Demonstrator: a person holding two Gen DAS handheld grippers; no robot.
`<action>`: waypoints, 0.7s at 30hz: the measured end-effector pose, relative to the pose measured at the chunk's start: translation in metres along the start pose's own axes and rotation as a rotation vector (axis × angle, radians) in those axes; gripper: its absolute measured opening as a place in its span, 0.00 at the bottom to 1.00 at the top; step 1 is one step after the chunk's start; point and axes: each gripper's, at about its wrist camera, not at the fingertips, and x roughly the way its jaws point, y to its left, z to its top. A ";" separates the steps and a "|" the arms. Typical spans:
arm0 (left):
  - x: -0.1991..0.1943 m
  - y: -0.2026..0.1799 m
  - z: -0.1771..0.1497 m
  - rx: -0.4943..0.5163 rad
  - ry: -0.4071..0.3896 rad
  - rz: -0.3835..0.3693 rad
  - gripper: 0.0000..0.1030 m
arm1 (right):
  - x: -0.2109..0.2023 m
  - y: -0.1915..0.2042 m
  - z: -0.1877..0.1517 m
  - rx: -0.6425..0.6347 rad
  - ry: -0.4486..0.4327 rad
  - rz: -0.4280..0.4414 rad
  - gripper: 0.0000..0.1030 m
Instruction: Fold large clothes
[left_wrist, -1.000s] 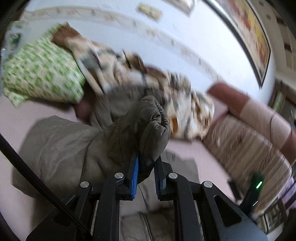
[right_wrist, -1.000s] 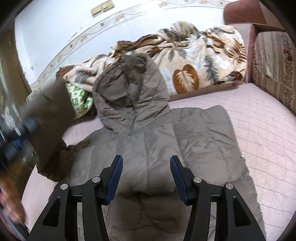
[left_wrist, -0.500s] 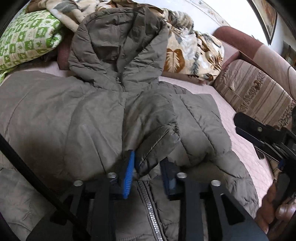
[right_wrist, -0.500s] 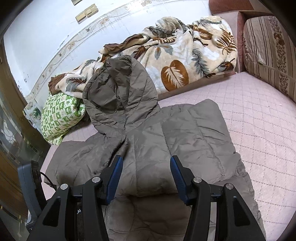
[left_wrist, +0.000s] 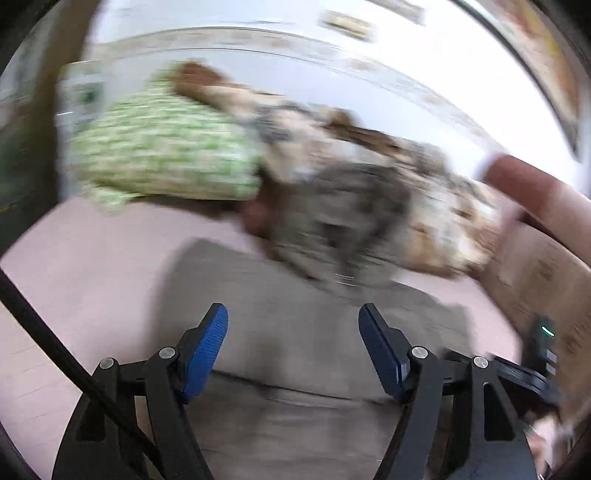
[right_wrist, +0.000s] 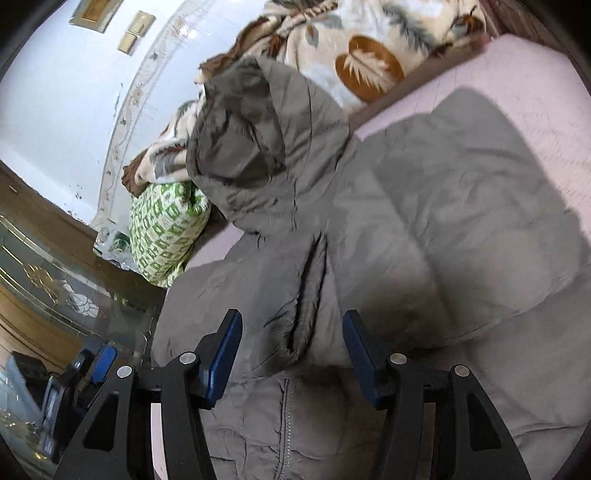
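Observation:
A grey-brown hooded puffer jacket lies front up on the bed, its hood resting against the blanket. One sleeve cuff lies folded across the chest, just ahead of my right gripper, which is open above the zipper with its jaws opening a little and nothing gripped. In the blurred left wrist view my left gripper hovers over the jacket near its left edge. Its jaws are opening and nothing is between them. The left gripper also shows at the lower left of the right wrist view.
A green-patterned pillow and a leaf-print blanket lie along the wall behind the hood. The pink quilted bed cover surrounds the jacket. A padded brown sofa arm stands at the right, a wood-and-glass cabinet at the left.
My left gripper let go of the sleeve, which now lies across the jacket's front, and swung away to the left with wide jaws. My right gripper sank closer to the jacket and rolled.

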 end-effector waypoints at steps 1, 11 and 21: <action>0.005 0.016 0.002 -0.035 0.008 0.030 0.70 | 0.006 0.001 -0.001 0.001 0.007 0.005 0.59; 0.051 0.107 -0.001 -0.235 0.091 0.150 0.70 | 0.041 0.011 -0.010 -0.035 0.045 0.005 0.23; 0.067 0.084 -0.007 -0.176 0.135 0.131 0.70 | -0.002 0.007 0.018 -0.155 -0.148 -0.341 0.21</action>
